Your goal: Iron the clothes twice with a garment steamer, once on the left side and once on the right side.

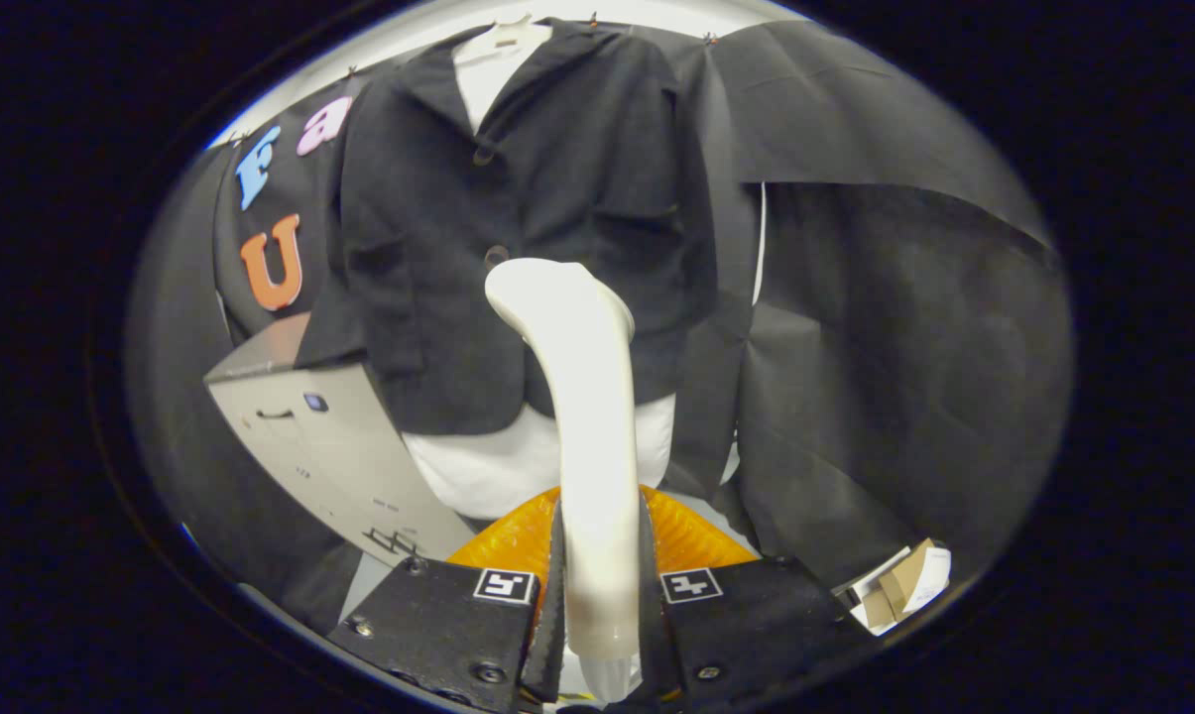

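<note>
Steamer raised to the hanging jacket, ready for a pass.

The dark, matte woven jacket [518,218] hangs over a white shirt [518,461] on the booth wall, spread flat so steam can reach both sides. The smooth, white curved garment steamer [582,397] rises beyond the fingers, its head at the jacket's middle buttons. The gripper [602,595] clamps the handle from both sides, above a ribbed orange base [691,540].

Steamer [582,397] smooth glossy plastic; jacket [518,218] matt woven cloth; cabinet [329,446] matt metal.
</note>
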